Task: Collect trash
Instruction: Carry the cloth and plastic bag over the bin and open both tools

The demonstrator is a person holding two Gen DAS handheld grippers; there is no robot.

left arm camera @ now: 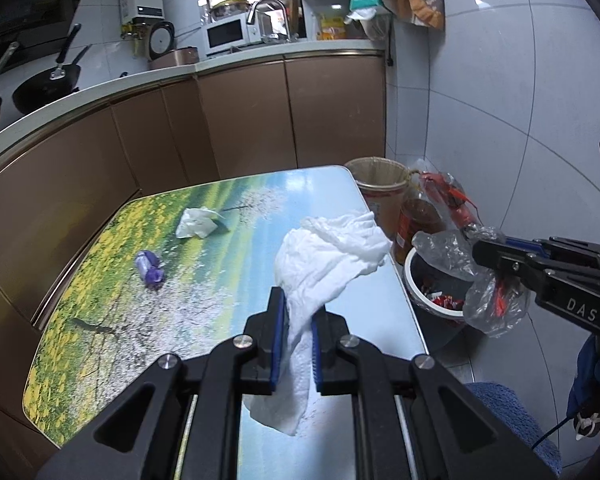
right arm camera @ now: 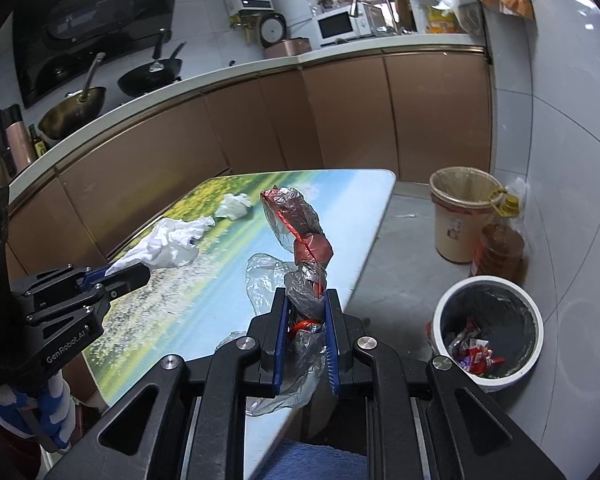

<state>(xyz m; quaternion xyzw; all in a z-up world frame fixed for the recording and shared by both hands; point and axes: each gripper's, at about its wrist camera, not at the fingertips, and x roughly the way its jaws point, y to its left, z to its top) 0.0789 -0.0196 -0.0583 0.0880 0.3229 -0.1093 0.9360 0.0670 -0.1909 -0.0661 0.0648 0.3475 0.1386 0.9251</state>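
Trash is what we carry in both hands: our left gripper (left arm camera: 298,330) has its fingers (left arm camera: 277,336) pinched narrow on a crumpled white tissue (left arm camera: 328,256), and our right gripper (right arm camera: 306,330) has its fingers (right arm camera: 332,336) clamped on a clear plastic wrapper with red foil (right arm camera: 300,236). Beyond and to the right of the right fingers, on the floor, stands the white bin (right arm camera: 534,320) with wrappers already in it.

We judge the drop to be the risky part. The wrapper stands tall and loose above the right fingers, with a flap trailing below them; it could catch on the desk (right arm camera: 228,308) edge or fall short of the bin's rim if we let go early. The tissue sags on both sides of the left fingers, held by a thin fold, so a quick swing could shake it free over the desk. Ahead of the left fingers another tissue (left arm camera: 198,222) and a purple wrapper (left arm camera: 150,268) lie on the desk, easy to brush off with a low pass.
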